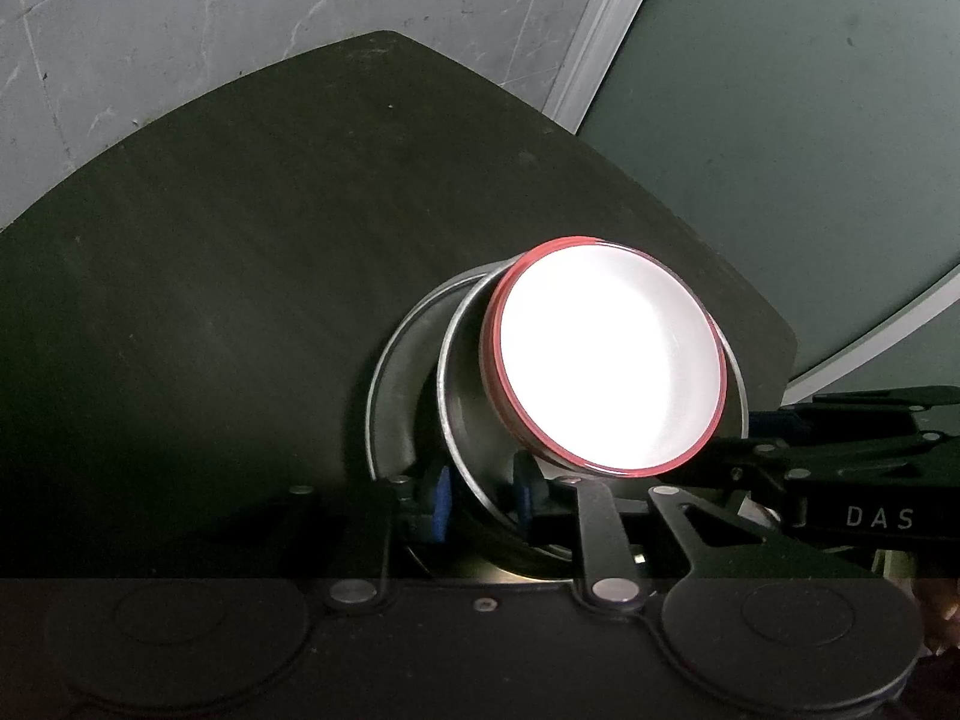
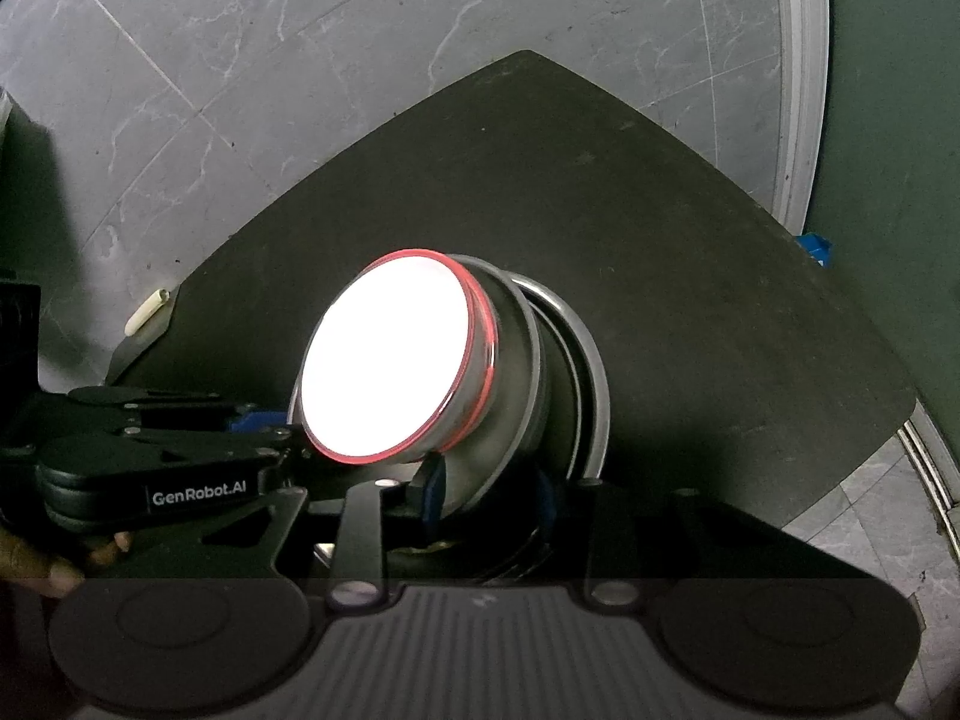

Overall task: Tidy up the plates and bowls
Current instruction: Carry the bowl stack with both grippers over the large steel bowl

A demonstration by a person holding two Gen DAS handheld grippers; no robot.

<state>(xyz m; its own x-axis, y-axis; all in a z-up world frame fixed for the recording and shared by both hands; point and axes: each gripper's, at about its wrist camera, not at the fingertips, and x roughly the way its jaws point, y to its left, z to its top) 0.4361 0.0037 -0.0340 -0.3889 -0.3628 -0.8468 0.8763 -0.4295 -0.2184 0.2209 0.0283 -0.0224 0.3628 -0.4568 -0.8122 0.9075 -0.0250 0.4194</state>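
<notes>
A: Look at the left hand-held gripper [image 1: 477, 498]. Its blue pads sit on either side of the steel bowl's [image 1: 474, 396] rim, pinched onto it as far as I can see.

B: And the right hand-held gripper [image 2: 489, 495]? Same stack, other side. One blue pad is against the flange of a steel bowl, the other is in shadow behind it. It looks clamped on that bowl, jaws only a little apart.

A: The white dish with the red rim [image 1: 606, 360] sits nested on top of the steel bowls, tilted, and so bright under the light that its inside is washed out.

B: There's a second steel rim [image 1: 390, 372] behind the first, so at least two metal bowls under the dish.

A: All of it is over the dark bench [image 1: 240, 270], near its corner. Grey marbled floor [image 1: 180, 12] lies beyond.

B: A small pale tube [image 2: 147, 312] lies on the floor by the bench edge, and fingers [image 2: 66, 564] show at the lower left.
</notes>
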